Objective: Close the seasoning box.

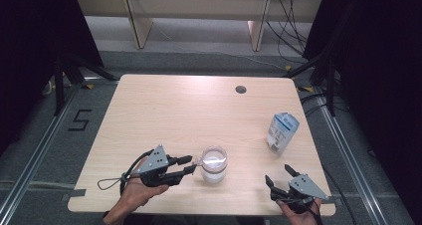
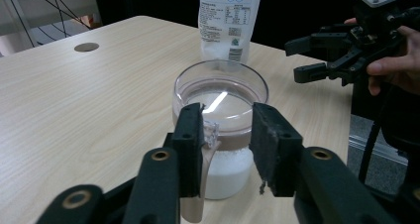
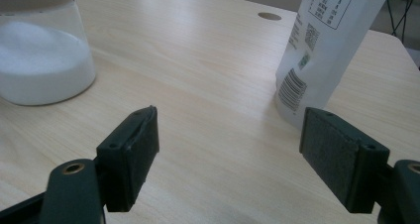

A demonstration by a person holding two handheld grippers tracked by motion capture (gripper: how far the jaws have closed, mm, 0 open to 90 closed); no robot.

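Tabletop jar [image 2: 220, 130] before (parted) left jaws

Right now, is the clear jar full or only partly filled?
Partly filled: white granules in the clear jar reach about halfway, in the left gripper view.

A pale wooden surface [image 1: 164, 110] with a round cable hole [image 1: 241, 89] carried two items. A clear jar [image 1: 214, 165] of white granules stood near the front edge, a white-and-blue bag [image 1: 281, 131] well apart toward the right side.
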